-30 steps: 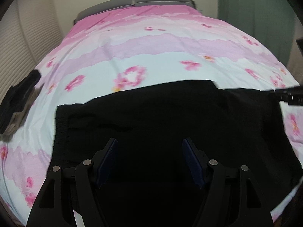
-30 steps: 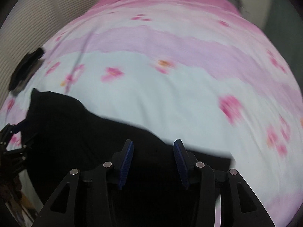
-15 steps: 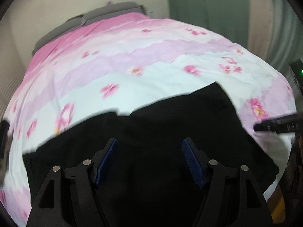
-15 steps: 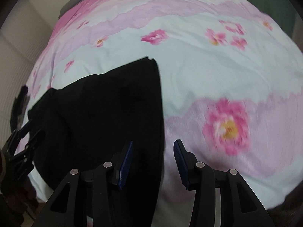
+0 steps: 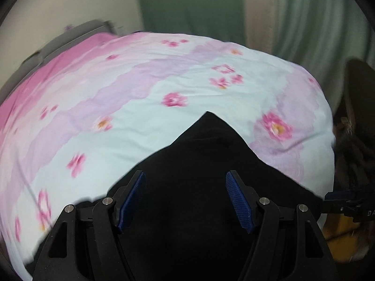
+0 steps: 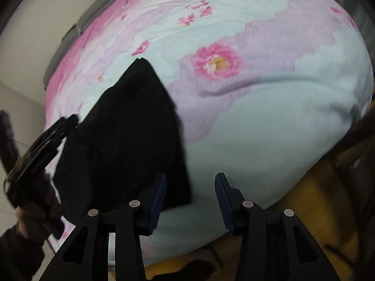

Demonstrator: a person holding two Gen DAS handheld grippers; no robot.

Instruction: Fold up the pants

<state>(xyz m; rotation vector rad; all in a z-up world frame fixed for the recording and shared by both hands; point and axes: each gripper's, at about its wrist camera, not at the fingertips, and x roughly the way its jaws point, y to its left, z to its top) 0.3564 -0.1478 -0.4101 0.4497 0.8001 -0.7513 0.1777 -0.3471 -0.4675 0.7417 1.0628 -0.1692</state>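
Observation:
The black pants (image 5: pixel 201 164) lie flat on the bed, also seen in the right wrist view (image 6: pixel 131 126). My left gripper (image 5: pixel 185 192) is open and empty, hovering over the pants with one far corner pointing away. My right gripper (image 6: pixel 190 192) is open and empty, above the pants' near right edge, its left finger over the fabric and its right finger over the sheet. The left gripper also shows in the right wrist view (image 6: pixel 44 145), held in a hand at the pants' left side. The tip of the right gripper (image 5: pixel 346 201) shows at the right of the left wrist view.
The bed has a pink and pale blue floral sheet (image 5: pixel 140 107) (image 6: pixel 269 117). Its right edge drops off to a yellow-brown floor (image 6: pixel 304 201). A green curtain (image 5: pixel 192 7) and a grey headboard (image 5: pixel 77 35) stand beyond the bed.
Both views have swung toward the right end of the pants. The right gripper moved off the fabric to its right edge. Both grippers stayed open.

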